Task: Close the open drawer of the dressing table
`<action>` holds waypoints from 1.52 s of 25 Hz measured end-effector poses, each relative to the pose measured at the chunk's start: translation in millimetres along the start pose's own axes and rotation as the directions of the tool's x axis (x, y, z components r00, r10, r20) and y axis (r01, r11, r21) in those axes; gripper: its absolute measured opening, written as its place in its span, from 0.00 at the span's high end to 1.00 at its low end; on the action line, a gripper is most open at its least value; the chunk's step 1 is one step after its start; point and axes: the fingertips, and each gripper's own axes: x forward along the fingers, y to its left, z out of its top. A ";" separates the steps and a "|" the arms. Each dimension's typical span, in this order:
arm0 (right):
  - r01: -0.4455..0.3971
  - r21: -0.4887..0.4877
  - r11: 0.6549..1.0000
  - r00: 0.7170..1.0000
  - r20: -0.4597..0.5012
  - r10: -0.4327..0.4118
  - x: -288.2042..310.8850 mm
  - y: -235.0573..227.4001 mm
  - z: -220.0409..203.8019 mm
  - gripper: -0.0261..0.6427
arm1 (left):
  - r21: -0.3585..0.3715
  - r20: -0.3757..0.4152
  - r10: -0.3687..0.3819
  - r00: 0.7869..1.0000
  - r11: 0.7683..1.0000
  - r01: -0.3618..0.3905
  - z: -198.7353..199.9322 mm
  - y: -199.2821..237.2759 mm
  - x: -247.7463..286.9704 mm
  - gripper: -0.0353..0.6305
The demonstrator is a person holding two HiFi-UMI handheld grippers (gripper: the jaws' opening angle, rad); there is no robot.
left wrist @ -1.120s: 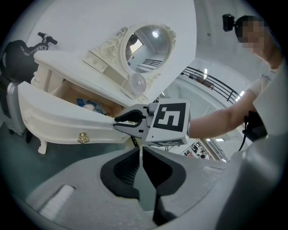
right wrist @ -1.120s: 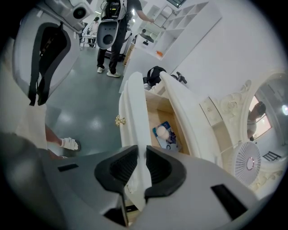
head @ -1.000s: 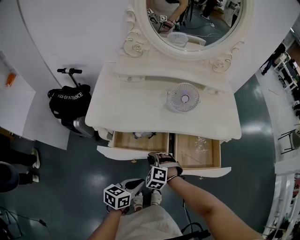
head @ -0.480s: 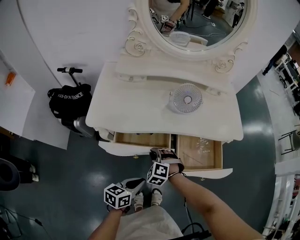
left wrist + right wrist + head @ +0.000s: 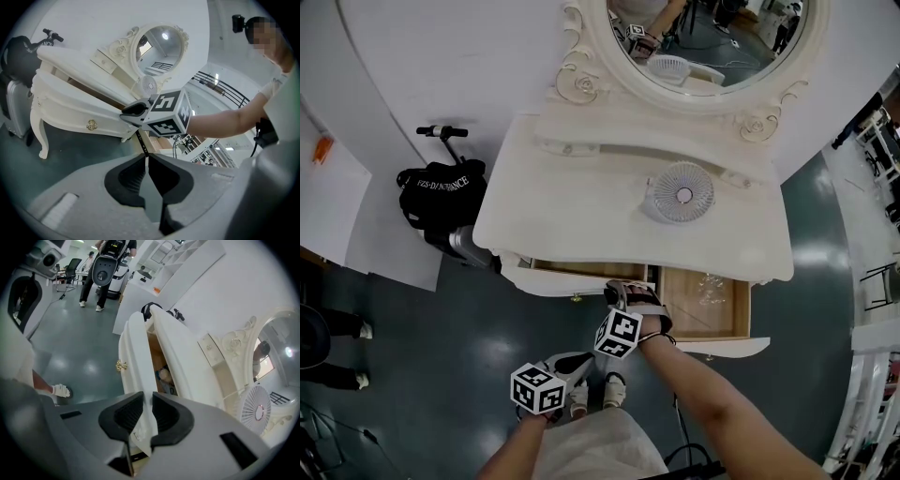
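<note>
R tool (image 5: pixel 147 400) was part-open, clamped on L drawer (image 5: pixel 133 357) at its front's right end; drawer sat nearly shut under desk (image 5: pixel 581 206). R forearm reached fwd, tool angled down. L tool (image 5: pixel 146 161) was closed, empty, held low nr waist. R drawer (image 5: pixel 705 302) stood open.

The cream dressing table (image 5: pixel 581 211) has two wood-lined drawers under its top: the left drawer (image 5: pixel 551 280), at seven o'clock from the top's middle, is almost shut, while the right drawer (image 5: pixel 705 302), at five o'clock, stands pulled well out.
</note>
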 end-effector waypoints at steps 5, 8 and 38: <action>0.016 0.009 1.000 1.000 -0.012 -0.016 8.4 -11.4 -1.1 0.86 | -0.006 -0.002 0.000 1.000 1.000 0.000 -0.1 0.9 4.3 0.92; 0.022 0.017 1.000 1.000 -0.010 -0.022 12.3 -17.0 -1.6 0.86 | -0.008 -0.001 0.002 1.000 1.000 -0.002 0.7 2.8 5.4 0.92; -0.085 0.227 0.970 0.990 0.131 0.056 12.7 1.4 38.3 0.82 | -0.031 0.025 0.034 0.999 0.999 -0.033 7.9 18.8 5.4 0.92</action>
